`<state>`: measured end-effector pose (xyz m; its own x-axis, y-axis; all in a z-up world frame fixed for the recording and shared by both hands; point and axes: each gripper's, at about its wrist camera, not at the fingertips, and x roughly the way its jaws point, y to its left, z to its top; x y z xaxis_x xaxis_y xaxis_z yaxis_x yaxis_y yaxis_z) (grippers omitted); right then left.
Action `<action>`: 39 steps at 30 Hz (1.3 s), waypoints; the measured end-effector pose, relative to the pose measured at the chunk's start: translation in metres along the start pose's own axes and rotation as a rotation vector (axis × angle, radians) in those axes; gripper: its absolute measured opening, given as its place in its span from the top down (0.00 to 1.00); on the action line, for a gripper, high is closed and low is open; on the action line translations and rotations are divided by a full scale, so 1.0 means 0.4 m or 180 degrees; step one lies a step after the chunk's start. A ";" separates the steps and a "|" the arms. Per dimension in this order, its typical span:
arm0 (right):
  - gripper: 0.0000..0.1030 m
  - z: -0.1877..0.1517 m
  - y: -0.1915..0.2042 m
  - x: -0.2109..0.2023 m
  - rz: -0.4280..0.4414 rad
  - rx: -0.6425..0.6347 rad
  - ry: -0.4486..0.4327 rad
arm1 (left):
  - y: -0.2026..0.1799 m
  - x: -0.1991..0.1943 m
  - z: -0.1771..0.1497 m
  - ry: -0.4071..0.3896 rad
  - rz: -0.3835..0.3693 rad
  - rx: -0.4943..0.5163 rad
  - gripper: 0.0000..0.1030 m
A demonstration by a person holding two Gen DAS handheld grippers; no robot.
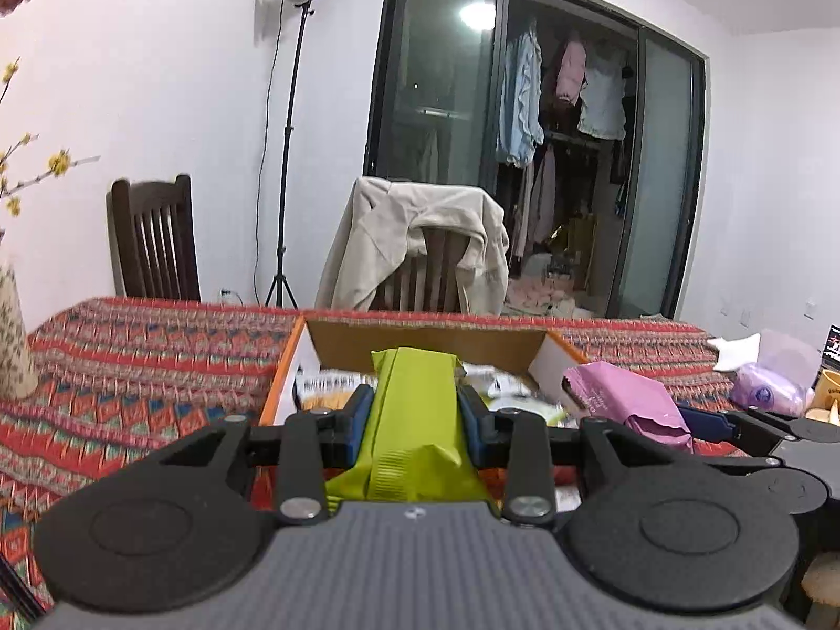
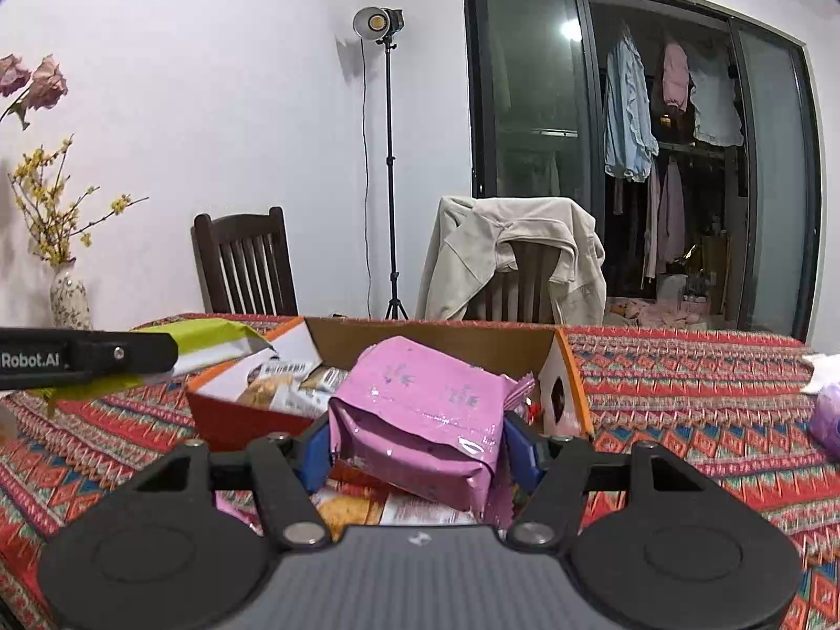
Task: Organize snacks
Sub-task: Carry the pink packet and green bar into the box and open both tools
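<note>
My left gripper [image 1: 415, 415] is shut on a lime green snack pack [image 1: 415, 409] and holds it above the near edge of an open cardboard box [image 1: 420, 338] that holds several snack packs. My right gripper [image 2: 420, 446] is shut on a pink snack pack [image 2: 420, 415] in front of the same box [image 2: 436, 336]. The green pack [image 2: 210, 341] and the left gripper's side show at the left of the right wrist view. The pink pack [image 1: 625, 399] and the right gripper's finger show at the right of the left wrist view.
The box stands on a table with a red patterned cloth [image 2: 682, 394]. A flower vase [image 2: 68, 294] is at the far left. A purple bag [image 1: 772, 388] and white tissue lie at the right. Two chairs [image 2: 247, 268] and a lamp stand are behind the table.
</note>
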<state>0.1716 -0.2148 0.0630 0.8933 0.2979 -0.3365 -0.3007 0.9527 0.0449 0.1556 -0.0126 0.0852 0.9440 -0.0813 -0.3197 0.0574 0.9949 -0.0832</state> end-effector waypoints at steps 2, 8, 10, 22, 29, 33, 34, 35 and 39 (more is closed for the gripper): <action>0.37 0.022 -0.003 0.016 -0.0012 -0.0005 -0.0002 | -0.007 0.021 0.023 -0.0032 0.0034 0.0008 0.66; 0.37 0.091 -0.010 0.083 -0.0065 0.0007 0.0001 | -0.020 0.101 0.074 0.0007 0.0134 0.0014 0.66; 0.37 0.108 -0.013 0.108 -0.0071 0.0024 0.0011 | -0.019 0.132 0.090 0.0021 0.0157 -0.0024 0.66; 0.37 0.138 -0.038 0.290 -0.0278 0.0129 0.0124 | 0.008 0.309 0.121 0.0039 0.0380 -0.0203 0.65; 0.37 0.097 -0.065 0.360 -0.0279 0.0176 0.0205 | 0.056 0.396 0.073 0.0211 0.0420 -0.0276 0.66; 0.37 0.088 -0.074 0.375 -0.0217 0.0179 0.0260 | 0.073 0.410 0.056 0.0271 0.0389 -0.0274 0.65; 0.37 0.087 -0.074 0.377 -0.0201 0.0170 0.0272 | 0.076 0.411 0.054 0.0285 0.0364 -0.0284 0.65; 0.36 0.088 -0.076 0.379 -0.0188 0.0165 0.0288 | 0.081 0.410 0.052 0.0293 0.0333 -0.0306 0.65; 0.20 0.082 -0.075 0.382 -0.0134 0.0177 0.0369 | 0.088 0.404 0.048 0.0267 0.0352 -0.0361 0.21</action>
<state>0.3282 -0.1961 0.0412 0.8592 0.2516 -0.4455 -0.2420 0.9670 0.0794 0.3166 0.0105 0.0488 0.9118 0.0188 -0.4102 -0.0867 0.9852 -0.1477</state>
